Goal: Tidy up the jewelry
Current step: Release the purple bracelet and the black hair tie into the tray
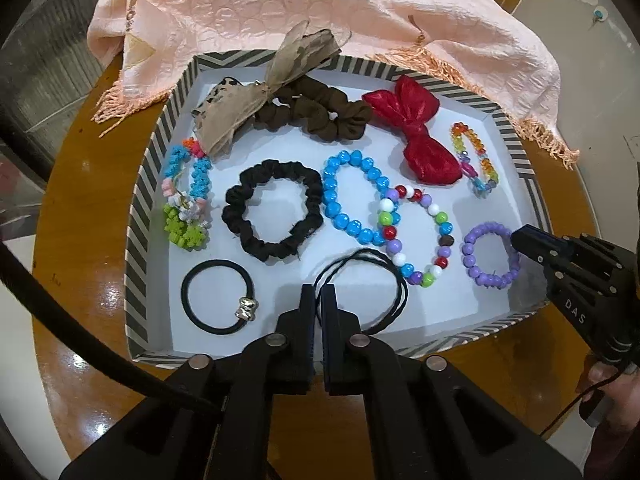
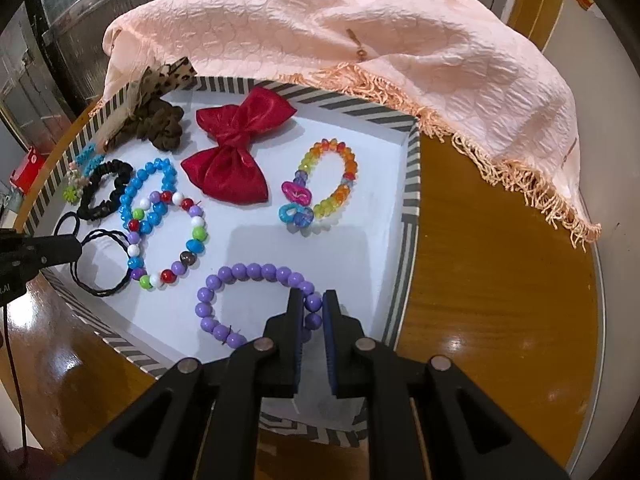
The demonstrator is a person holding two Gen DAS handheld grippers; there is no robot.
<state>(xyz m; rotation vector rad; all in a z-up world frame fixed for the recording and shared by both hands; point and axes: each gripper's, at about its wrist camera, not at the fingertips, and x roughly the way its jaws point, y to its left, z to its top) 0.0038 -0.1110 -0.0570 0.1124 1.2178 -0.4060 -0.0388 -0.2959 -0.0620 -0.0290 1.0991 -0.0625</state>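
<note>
At the near edge of the striped tray [image 1: 144, 216], the left gripper [image 1: 319, 294] was clamped on the thin black twisted cord loop [image 1: 394, 280], whose near arc was hidden behind the fingers. Farther right, the right gripper [image 2: 313, 300] was closed on the purple bead bracelet [image 2: 224, 288], one bead showing between its fingers [image 2: 296, 308] and the beads below it covered; in the left wrist view only its tip reached that bracelet. Left of the cord lay a black hair tie with a metal bead [image 1: 218, 296]. Beyond lay a black scrunchie [image 1: 272, 216], a blue bead bracelet [image 1: 352, 196] overlapped by a multicoloured bead bracelet [image 1: 420, 236], a knitted band [image 1: 186, 196], a red bow [image 1: 416, 136], a clear-bead bracelet [image 1: 474, 156] and a brown scrunchie [image 1: 316, 112] partly under a gauzy tan bow [image 1: 244, 108]. A pink fringed cloth [image 1: 320, 12] concealed the tray's far rim. The tray sat on a round wooden table [image 2: 500, 260], cut off by the frame.
</note>
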